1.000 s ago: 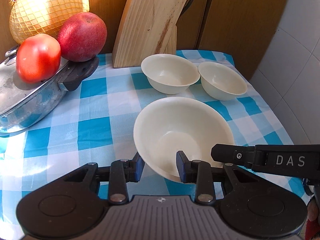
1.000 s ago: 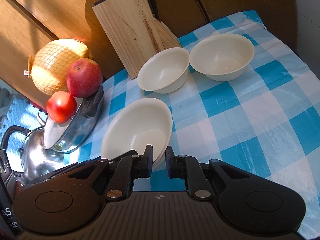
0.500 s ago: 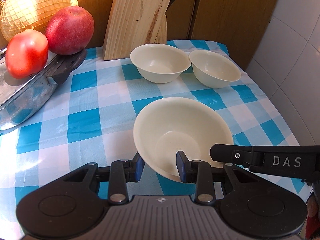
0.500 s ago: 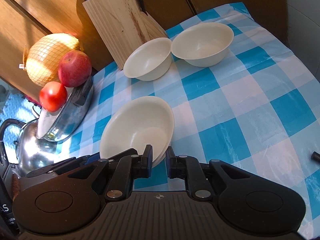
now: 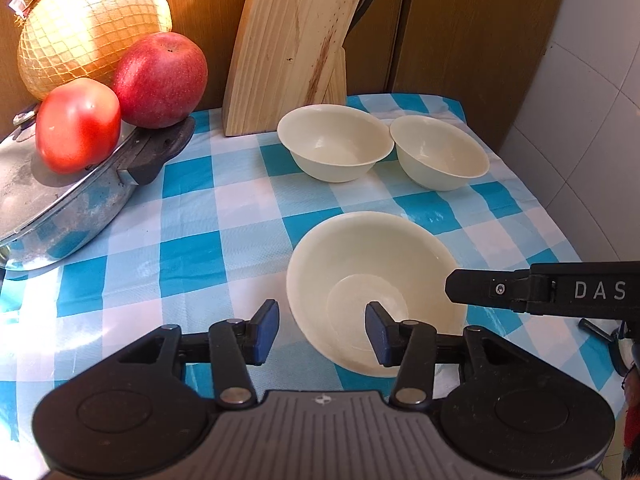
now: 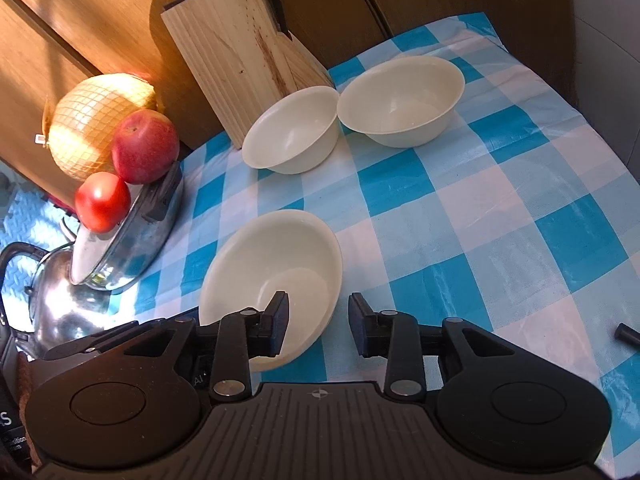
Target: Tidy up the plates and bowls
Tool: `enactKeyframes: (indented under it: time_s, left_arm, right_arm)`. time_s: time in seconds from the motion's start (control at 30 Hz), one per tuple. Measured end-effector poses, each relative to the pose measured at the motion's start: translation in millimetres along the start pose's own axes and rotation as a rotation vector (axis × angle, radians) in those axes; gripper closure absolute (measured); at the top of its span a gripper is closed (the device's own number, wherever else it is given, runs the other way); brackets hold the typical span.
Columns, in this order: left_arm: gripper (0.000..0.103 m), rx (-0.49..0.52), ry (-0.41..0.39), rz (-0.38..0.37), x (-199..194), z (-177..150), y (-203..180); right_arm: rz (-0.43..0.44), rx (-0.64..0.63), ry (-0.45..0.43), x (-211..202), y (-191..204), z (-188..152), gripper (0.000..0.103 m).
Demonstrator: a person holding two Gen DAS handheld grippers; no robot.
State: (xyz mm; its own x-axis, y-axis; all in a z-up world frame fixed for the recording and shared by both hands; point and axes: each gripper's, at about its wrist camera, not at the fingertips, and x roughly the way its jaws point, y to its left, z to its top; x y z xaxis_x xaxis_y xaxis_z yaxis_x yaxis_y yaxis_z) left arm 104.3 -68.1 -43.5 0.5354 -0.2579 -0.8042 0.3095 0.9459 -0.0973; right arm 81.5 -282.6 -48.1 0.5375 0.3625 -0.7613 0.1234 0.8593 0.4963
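Note:
A large cream bowl (image 5: 372,276) sits on the blue-checked tablecloth, also in the right wrist view (image 6: 276,264). My left gripper (image 5: 322,330) is open, its jaws straddling the bowl's near left rim. My right gripper (image 6: 318,322) is open, its jaws straddling the bowl's near right rim; one of its fingers (image 5: 520,288) crosses the left wrist view. Two smaller cream bowls stand side by side at the back: one in front of the knife block (image 5: 334,142) (image 6: 292,132), one to its right (image 5: 438,152) (image 6: 400,100).
A wooden knife block (image 5: 292,48) (image 6: 236,60) stands at the back. At the left a lidded steel pan (image 5: 60,196) carries a tomato (image 5: 78,124), a red apple (image 5: 160,80) and a netted pomelo (image 5: 92,24). A kettle (image 6: 56,300) stands beyond it. The wall is close on the right.
Both grippers have opened; their jaws were closed on the large bowl's rim before and now stand apart. The bowl, held tilted earlier, now rests on the cloth.

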Motion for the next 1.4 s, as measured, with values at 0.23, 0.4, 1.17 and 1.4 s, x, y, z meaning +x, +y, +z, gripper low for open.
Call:
enactKeyframes:
  time_s: [0.23,0.4,1.17,1.4]
  left_arm:
    - [0.061,-0.112,-0.021,0.062,-24.4,3.4,13.4]
    - [0.056,-0.116,-0.096,0.057,-31.2,27.5,0.8]
    - [0.055,-0.076,-0.139,0.155,55.5,94.8,10.7]
    - [0.055,-0.098,-0.111,0.148,77.6,105.7,18.4]
  right_arm:
    - [0.011,0.006,-0.048,-17.4,-7.5,8.7,0.059]
    - [0.048,0.034,-0.123,-34.5,-8.7,24.3,0.058]
    - [-0.010,0.095,-0.156,44.3,9.0,80.5,0.057]
    - [-0.019,0.115,-0.148,64.6,5.8,90.8,0.058]
